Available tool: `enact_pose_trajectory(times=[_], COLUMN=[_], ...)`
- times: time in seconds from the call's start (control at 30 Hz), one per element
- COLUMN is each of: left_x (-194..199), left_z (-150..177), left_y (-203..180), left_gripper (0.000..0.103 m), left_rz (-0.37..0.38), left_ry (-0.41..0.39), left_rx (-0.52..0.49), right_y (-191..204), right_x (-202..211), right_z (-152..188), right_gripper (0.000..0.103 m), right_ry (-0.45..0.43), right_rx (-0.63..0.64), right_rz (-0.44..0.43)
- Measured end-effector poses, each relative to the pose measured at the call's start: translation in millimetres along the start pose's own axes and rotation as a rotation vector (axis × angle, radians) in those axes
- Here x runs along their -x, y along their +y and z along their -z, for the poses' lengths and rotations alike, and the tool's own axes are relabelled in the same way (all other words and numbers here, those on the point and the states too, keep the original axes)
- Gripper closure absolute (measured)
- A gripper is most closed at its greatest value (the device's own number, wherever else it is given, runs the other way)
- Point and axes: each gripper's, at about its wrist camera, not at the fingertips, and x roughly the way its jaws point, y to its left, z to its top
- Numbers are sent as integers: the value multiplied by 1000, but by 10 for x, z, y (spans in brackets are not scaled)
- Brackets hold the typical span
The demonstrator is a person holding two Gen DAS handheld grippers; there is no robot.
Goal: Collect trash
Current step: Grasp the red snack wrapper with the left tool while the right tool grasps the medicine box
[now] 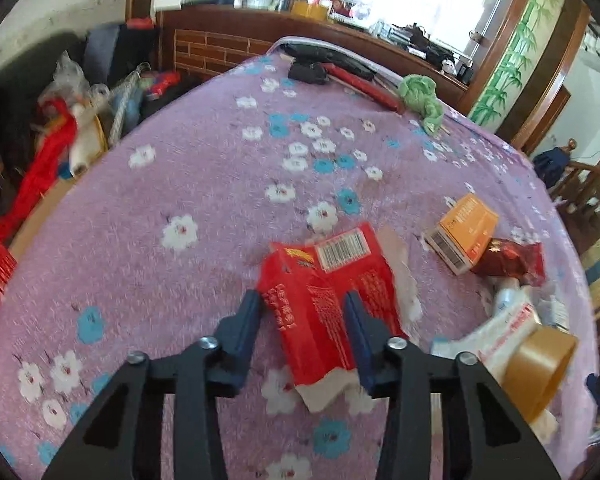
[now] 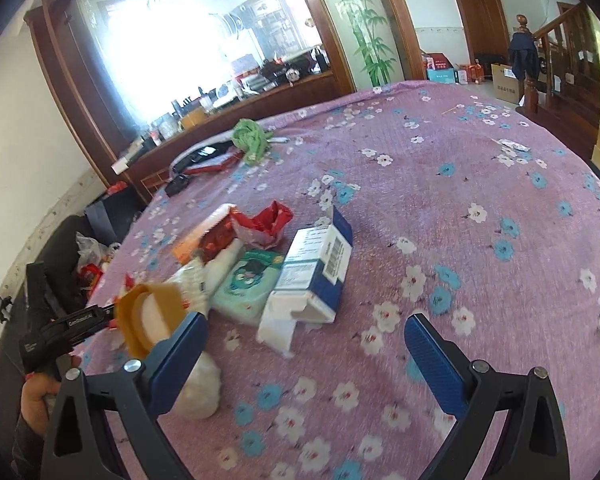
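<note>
A purple flowered bedspread (image 1: 188, 184) covers the bed, with a crumpled green cloth (image 1: 422, 100) near its far edge. By the near edge lies a heap of trash: a white-and-blue carton (image 2: 320, 268), an orange box (image 1: 466, 230), a roll of tape (image 1: 540, 368). The left gripper (image 1: 302, 300) pinches a torn red packet (image 1: 324, 292), its jaws pressed on both sides. The right gripper (image 2: 306, 330) hangs spread wide above bare bedspread, just beside the carton.

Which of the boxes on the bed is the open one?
The white and blue box, lying nearest the right gripper, has its end flap hanging open. The orange box farther back looks closed.
</note>
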Motion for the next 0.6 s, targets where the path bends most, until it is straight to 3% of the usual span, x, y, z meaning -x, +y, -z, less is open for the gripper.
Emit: enact_pose_trajectory(times=[0.03,0.1,0.17,0.27,0.47,0.6], left_x=[-25,-42,-51,-25,125,216], left_z=[-9,-8,4,25,83,167], left_y=[-29,-48,-82,-118,-44,-3], left_gripper=[71,77,79,82,86,86], left_rz=[6,37,59,75,109,119], left_ry=[2,5,-4,-12,1,11], left_rx=[4,17,17,-6,-34,-51], right_y=[-10,-27,-17,48,167,128], right_x=[-64,-207,-364,-559,-869,-805], right_z=[-34,-117,-202,-286,-215,-192], right_gripper=[8,25,34,36,46,60], right_ry=[13,40,67,98,180,150], right_rx=[-3,-14,-26,-35,0,-1], right_rz=[-1,-13,-19,-38,7,12])
